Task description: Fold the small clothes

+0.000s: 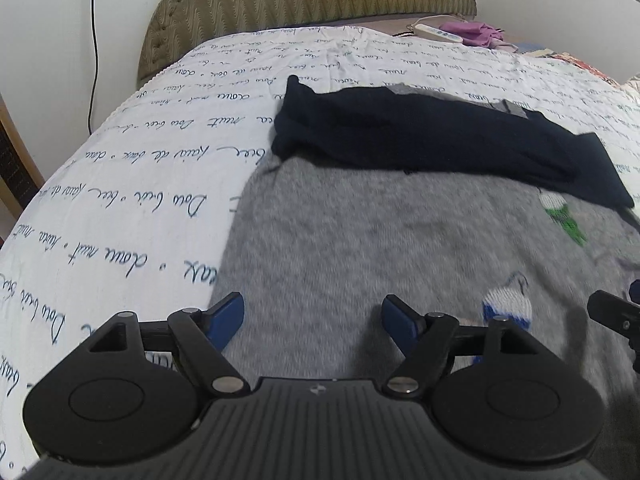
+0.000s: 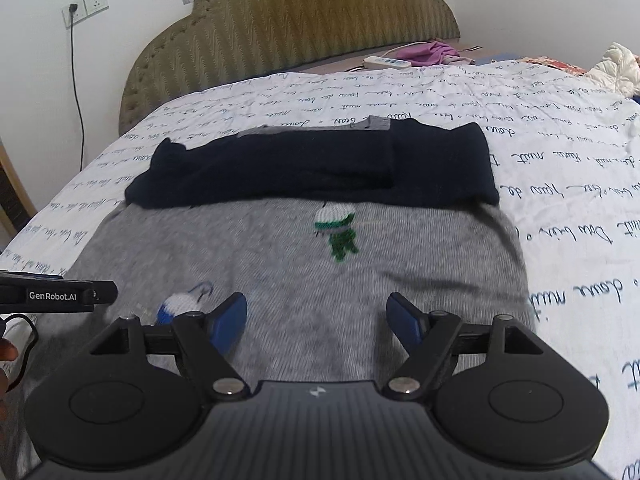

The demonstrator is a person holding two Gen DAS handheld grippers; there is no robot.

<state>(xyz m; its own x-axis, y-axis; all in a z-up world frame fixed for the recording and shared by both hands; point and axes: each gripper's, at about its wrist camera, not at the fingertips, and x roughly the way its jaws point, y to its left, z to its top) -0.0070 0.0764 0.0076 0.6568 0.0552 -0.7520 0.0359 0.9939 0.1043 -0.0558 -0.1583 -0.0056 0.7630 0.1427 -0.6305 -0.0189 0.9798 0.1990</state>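
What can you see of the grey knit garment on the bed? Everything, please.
The grey garment looks like a soft knit, spread flat on the white script-printed bedspread. Its far part is dark navy, folded back over the grey as a band; whether that is the same garment or a second one cannot be told. Small knitted motifs sit on the grey: a green and white one near the middle, a blue and white one nearer the cameras. Nothing grips it.

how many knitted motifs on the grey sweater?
2: a green one mid-sweater below the folded dark sleeves, a blue one nearer the camera, left. More may be hidden.
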